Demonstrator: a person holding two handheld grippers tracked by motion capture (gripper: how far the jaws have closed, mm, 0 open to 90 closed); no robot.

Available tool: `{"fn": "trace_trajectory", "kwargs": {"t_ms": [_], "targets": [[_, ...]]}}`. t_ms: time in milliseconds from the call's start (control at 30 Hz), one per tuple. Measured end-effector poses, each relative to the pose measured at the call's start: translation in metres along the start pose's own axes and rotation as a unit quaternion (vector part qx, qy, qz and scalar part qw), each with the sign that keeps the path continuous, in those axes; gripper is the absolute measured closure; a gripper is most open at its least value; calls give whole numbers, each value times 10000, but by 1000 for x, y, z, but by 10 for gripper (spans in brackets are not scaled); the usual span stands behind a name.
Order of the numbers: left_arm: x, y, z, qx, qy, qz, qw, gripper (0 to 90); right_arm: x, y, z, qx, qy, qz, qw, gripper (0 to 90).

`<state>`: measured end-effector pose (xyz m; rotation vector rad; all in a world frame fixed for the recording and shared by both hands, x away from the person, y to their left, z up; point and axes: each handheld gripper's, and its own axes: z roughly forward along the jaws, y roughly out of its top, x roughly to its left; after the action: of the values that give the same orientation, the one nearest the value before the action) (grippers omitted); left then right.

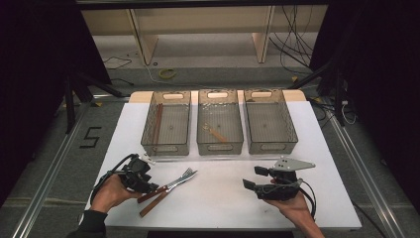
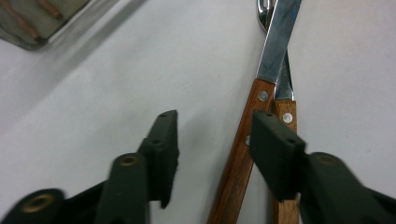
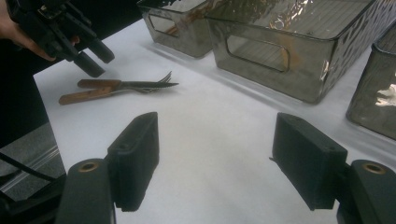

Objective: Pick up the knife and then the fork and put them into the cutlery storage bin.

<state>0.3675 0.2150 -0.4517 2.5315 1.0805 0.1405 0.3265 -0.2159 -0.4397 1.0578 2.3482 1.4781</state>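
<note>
A wooden-handled knife (image 1: 157, 191) and a wooden-handled fork (image 1: 181, 178) lie crossed on the white table (image 1: 223, 198) at the front left. My left gripper (image 1: 150, 187) hovers low over their handles with its jaws apart. In the left gripper view the knife handle (image 2: 239, 154) runs up between the jaws of the left gripper (image 2: 215, 126), and the fork handle (image 2: 286, 112) passes under the right-hand one; neither pad presses on them. My right gripper (image 1: 251, 177) is held at the front right, open with nothing in it, and its jaws (image 3: 215, 140) face the knife (image 3: 126, 84) and fork (image 3: 91, 96).
Three translucent grey bins stand in a row at the back of the table: the left bin (image 1: 165, 148) holds long brown sticks, the middle bin (image 1: 220, 147) a small wooden piece, and the right bin (image 1: 271, 146) looks bare inside. Black frame posts flank the table.
</note>
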Motion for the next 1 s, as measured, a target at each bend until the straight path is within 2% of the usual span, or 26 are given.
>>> {"fn": "trace_trajectory", "kwargs": {"t_ms": [167, 267, 467, 833, 1000], "targets": [[-2, -1, -2, 20, 35, 111, 9999, 358, 0, 0, 0, -4, -2, 8, 10000, 325], [-4, -2, -2, 47, 38, 127, 9999, 330, 0, 0, 0, -4, -1, 3, 10000, 325], [-7, -6, 5, 284, 42, 345, 9990, 297, 0, 0, 0, -2, 10, 5, 10000, 325], [-11, -10, 7, 364, 20, 600, 9975, 453, 0, 0, 0, 12, 23, 1, 10000, 325], [-13, -10, 11, 388, 8, 779, 9962, 524, 0, 0, 0, 8, 25, 0, 10000, 325]]}}
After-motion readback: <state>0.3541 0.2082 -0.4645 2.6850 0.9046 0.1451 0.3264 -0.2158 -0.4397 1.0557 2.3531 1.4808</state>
